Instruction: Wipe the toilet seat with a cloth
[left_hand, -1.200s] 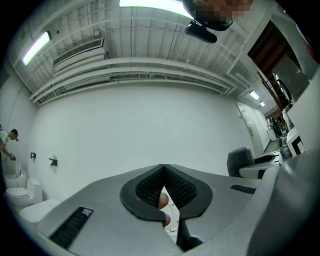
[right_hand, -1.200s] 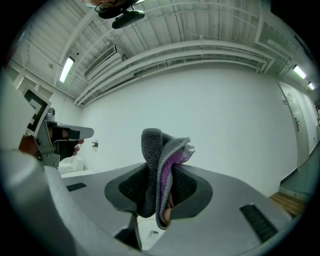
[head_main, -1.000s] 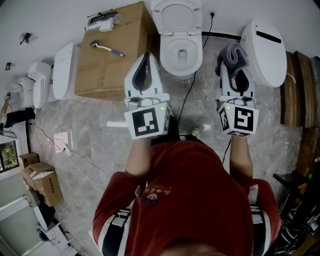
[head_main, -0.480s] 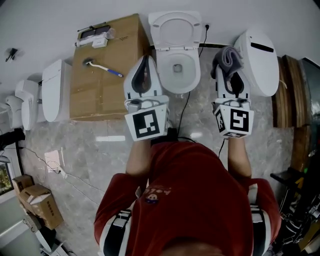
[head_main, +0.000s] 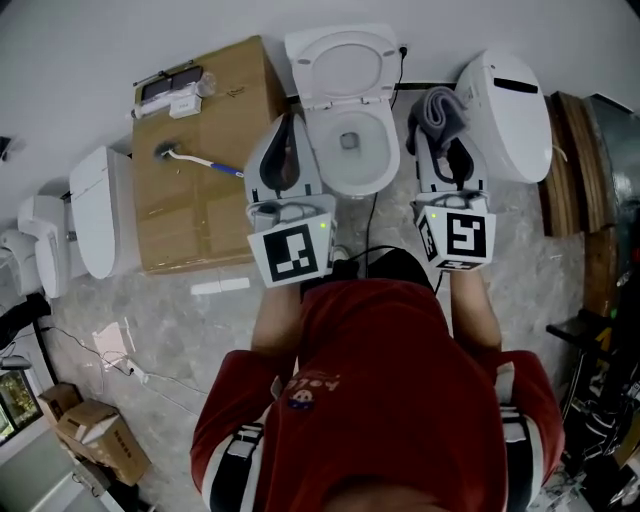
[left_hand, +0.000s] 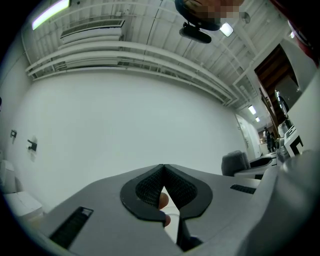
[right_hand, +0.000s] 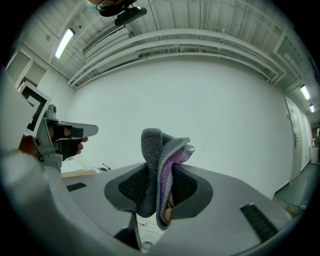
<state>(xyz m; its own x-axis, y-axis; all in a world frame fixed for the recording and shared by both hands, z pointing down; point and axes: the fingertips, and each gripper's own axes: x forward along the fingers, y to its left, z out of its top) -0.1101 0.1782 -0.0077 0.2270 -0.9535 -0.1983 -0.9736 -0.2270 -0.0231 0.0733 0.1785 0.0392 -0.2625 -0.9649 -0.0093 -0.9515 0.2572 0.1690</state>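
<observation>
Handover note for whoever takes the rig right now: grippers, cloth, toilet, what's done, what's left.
Left gripper: shut, nothing in it.
Right gripper: shut on the grey and purple cloth, which is folded and sticks up past the jaws.
Toilet: lid up, straight ahead between the two grippers. Neither touches it.
Done: cloth is in the grip.
Left: all the wiping. Bring the cloth down onto the toilet and wipe round.

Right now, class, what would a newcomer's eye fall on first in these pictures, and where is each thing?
The white toilet, lid raised, stands top centre of the head view, between the two grippers. The right gripper has its jaws shut on a grey and purple cloth; the left gripper is shut on nothing. Left of the toilet, a brush lies on a cardboard box.
</observation>
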